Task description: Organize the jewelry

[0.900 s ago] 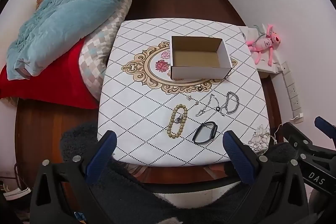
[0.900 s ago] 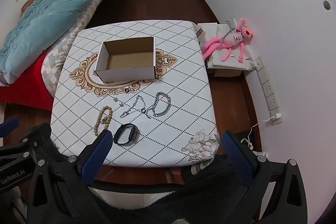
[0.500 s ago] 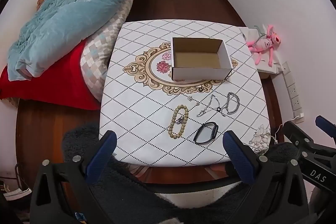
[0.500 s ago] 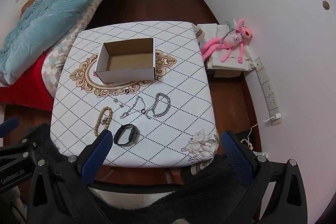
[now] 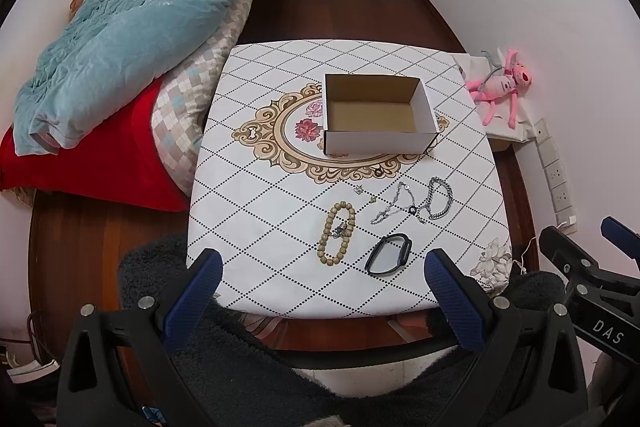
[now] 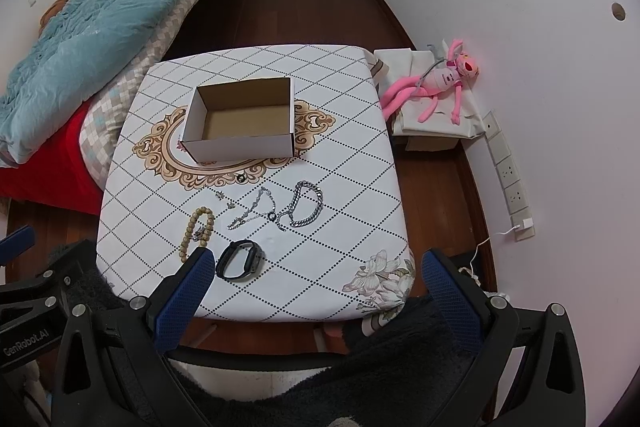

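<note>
- Left gripper (image 5: pixel 320 281): jaws spread wide, nothing between the blue pads, held above the near edge of the table (image 5: pixel 256 227) and angled down at it. The right wrist view shows only part of its frame, at the left edge.
- Right gripper (image 6: pixel 312 281): jaws likewise wide apart and empty, over the near edge of the table. The left wrist view shows its black frame at the lower right.
- Black band (image 5: pixel 390 254): nearest item, lying flat on the cloth. In the right wrist view (image 6: pixel 240 259) it sits just beside the left blue pad.
- Bead bracelet (image 5: pixel 337 239): a tan loop left of the black band, a small metal piece lying on it. In the right wrist view its near end is hidden by the pad.
- Thin silver chain (image 5: pixel 394 205) and heavy chain bracelet (image 5: pixel 438 199): side by side beyond the band, a small dark ring between them.
- Two small metal pieces (image 5: pixel 359 189): too small to identify, lying beyond the beads.
- Small dark ring (image 5: pixel 379 172): alone on the gold ornament, just before the box.
- Cardboard box (image 5: pixel 378 143): open-topped, empty, near the table's middle, well apart from both grippers.
- Pink plush toy (image 6: pixel 440 83): on a cloth-covered box by the wall; seen in full only in the right wrist view.
- Blue quilt (image 5: pixel 132 15): on the bed left of the table, shown more fully in the left wrist view.
</note>
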The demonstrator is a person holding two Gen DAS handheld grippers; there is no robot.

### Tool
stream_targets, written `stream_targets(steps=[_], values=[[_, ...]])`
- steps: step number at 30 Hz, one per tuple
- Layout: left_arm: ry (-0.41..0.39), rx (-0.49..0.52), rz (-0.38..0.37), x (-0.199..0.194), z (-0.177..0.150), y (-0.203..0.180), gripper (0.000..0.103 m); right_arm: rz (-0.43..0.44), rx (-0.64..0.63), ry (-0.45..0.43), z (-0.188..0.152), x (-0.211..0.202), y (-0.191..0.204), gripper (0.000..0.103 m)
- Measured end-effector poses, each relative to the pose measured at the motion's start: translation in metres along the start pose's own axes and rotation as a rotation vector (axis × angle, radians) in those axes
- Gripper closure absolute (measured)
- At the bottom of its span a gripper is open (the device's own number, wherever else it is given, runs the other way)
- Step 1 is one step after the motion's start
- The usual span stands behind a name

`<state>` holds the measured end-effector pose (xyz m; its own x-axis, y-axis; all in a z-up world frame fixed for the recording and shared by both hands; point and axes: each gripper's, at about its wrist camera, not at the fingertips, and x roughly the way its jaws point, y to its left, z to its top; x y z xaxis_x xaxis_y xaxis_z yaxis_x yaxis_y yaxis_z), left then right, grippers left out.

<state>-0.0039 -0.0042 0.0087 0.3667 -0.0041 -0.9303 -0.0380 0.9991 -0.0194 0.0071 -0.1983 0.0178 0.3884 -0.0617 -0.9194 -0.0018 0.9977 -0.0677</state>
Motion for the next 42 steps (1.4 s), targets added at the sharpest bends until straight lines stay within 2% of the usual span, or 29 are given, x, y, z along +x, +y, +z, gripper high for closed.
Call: stream_targets(steps=[42], values=[[-0.029,-0.001,-0.013,-0.012,0.004,-0.004,0.000,-0.007,0.001,-0.039,0.000,-0.013,-0.001,0.000]])
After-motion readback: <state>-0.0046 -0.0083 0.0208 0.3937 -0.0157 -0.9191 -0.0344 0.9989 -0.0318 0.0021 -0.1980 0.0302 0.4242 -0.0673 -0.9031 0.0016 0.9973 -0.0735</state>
